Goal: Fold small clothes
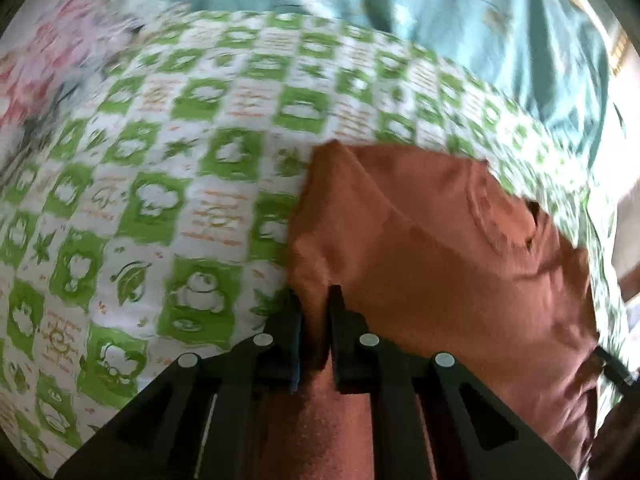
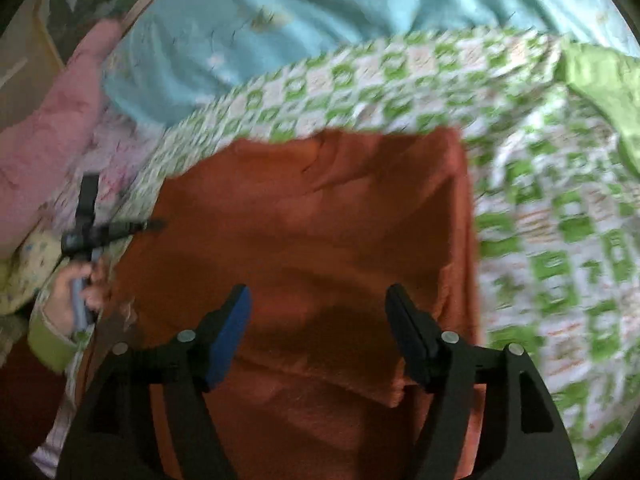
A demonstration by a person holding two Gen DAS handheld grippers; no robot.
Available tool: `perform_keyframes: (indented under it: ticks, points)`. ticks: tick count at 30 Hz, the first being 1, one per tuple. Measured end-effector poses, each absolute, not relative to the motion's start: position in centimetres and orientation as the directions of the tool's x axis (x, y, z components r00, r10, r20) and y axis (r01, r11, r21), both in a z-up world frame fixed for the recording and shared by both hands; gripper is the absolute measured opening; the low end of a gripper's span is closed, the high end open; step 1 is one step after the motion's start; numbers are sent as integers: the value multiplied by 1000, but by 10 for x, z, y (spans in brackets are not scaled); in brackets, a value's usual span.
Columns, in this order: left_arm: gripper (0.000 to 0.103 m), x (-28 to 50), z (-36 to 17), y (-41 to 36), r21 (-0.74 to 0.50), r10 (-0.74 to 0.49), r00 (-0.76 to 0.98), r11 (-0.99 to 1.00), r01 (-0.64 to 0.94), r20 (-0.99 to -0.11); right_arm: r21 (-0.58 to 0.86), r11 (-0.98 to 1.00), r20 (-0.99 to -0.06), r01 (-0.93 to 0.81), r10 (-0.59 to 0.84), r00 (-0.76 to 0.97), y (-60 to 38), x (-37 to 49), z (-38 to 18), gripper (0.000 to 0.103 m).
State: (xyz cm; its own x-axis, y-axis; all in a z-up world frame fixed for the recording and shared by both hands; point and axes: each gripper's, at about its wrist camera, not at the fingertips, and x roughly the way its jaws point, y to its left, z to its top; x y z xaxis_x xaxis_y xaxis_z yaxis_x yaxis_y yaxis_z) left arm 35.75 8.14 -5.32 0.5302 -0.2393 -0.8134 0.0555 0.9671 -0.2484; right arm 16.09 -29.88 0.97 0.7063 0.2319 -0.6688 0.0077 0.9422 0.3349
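A rust-orange garment (image 1: 440, 248) lies partly folded on the green-and-white checked sheet (image 1: 160, 168). My left gripper (image 1: 316, 300) is shut on the garment's left edge, with a ridge of orange cloth pinched between its black fingers. In the right wrist view the same garment (image 2: 320, 208) spreads out flat, a folded layer ending near the bottom. My right gripper (image 2: 317, 292) stands open just above the cloth, with nothing held between its fingers. A hand (image 2: 76, 292) at the left holds the left gripper (image 2: 154, 224), whose tip is at the garment's left edge.
A turquoise blanket (image 2: 280, 32) lies beyond the checked sheet (image 2: 560, 240). A lime-green cloth (image 2: 604, 92) sits at the far right, pink fabric (image 2: 52, 140) at the left. A pink floral cloth (image 1: 48, 64) lies at the upper left in the left wrist view.
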Motion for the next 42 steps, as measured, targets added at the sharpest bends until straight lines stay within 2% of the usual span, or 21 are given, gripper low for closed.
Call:
perform_keyframes:
  ticks: [3, 6, 12, 13, 16, 21, 27, 32, 36, 42]
  points:
    - [10, 355, -55, 85, -262, -238, 538, 964, 32, -809, 291, 942, -717, 165, 100, 690, -318, 171, -5, 70]
    - [12, 342, -44, 87, -260, -224, 536, 966, 9, -814, 373, 897, -691, 236, 99, 716, -339, 160, 1, 70]
    - [25, 261, -12, 83, -251, -260, 550, 963, 95, -794, 383, 907, -654, 177, 130, 745, -339, 115, 24, 71]
    - [33, 247, -10, 83, -248, -265, 549, 963, 106, -793, 393, 903, -651, 172, 142, 746, -340, 108, 24, 71]
    - [50, 196, -9, 84, -231, -258, 551, 966, 119, -794, 402, 900, -652, 165, 155, 742, -334, 83, 25, 71]
    - [52, 125, -21, 98, -226, -244, 525, 969, 99, -815, 411, 901, -658, 136, 190, 729, -319, 47, 20, 71]
    - [66, 61, -29, 126, -266, -248, 513, 963, 41, -822, 453, 885, -640, 104, 242, 730, -310, 5, 15, 71]
    - [67, 32, -39, 142, -260, -235, 500, 965, 20, -834, 444, 892, -634, 83, 247, 733, -302, -26, 15, 74]
    - [67, 12, -50, 149, -330, -296, 472, 944, 13, -830, 471, 879, -627, 76, 273, 730, -302, -50, 10, 75]
    - [63, -10, -55, 143, -356, -337, 502, 932, 62, -796, 498, 864, -634, 71, 307, 710, -302, -85, -7, 75]
